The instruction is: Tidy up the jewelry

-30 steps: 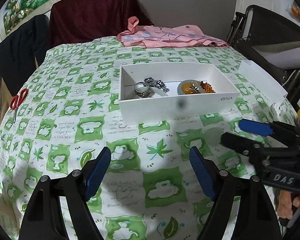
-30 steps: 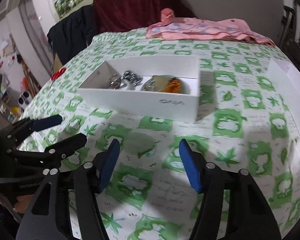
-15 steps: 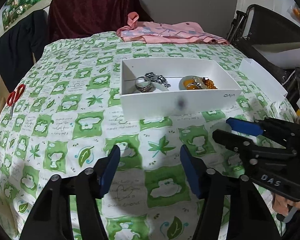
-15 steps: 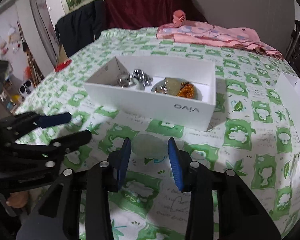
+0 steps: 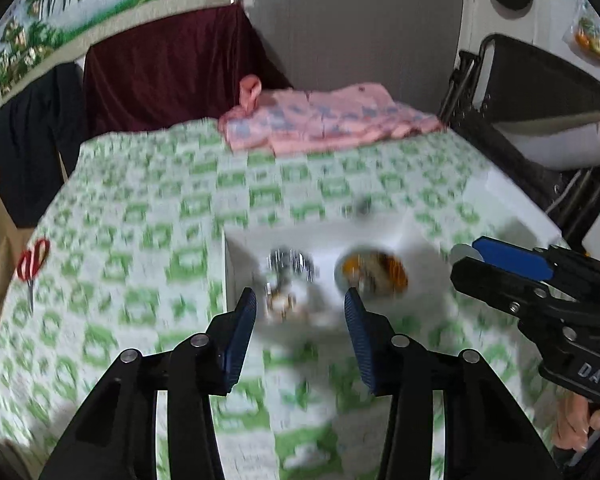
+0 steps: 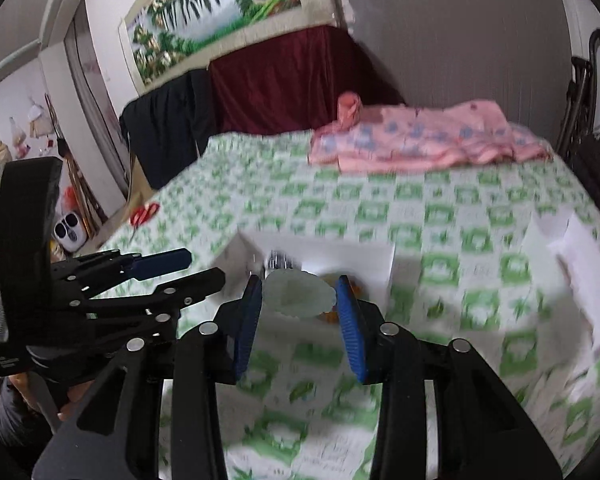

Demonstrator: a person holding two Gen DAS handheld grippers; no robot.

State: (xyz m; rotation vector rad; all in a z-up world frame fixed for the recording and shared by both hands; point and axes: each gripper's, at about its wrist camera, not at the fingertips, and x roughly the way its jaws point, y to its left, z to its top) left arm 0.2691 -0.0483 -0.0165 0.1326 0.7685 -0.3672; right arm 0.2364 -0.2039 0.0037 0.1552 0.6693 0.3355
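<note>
A white open box (image 5: 236, 264) on the green-patterned tablecloth holds silver jewelry (image 5: 290, 264) and an amber piece (image 5: 374, 270); the view is motion-blurred. My left gripper (image 5: 300, 320) is open and empty, just in front of the box. My right gripper (image 6: 298, 300) is shut on a pale green jade pendant (image 6: 298, 294) and holds it lifted at the box's (image 6: 388, 268) near wall. The right gripper also shows in the left wrist view (image 5: 496, 264), with the pendant's edge (image 5: 462, 252) between its fingers.
A pink garment (image 5: 324, 120) lies at the table's far edge. Red scissors (image 5: 32, 264) lie at the left. A white box lid (image 6: 576, 264) lies at the right. A black folding chair (image 5: 540, 92) stands to the right of the table.
My right gripper has closed on the jade pendant and lifted it off the cloth toward the box. My left gripper has narrowed and moved forward to the box.
</note>
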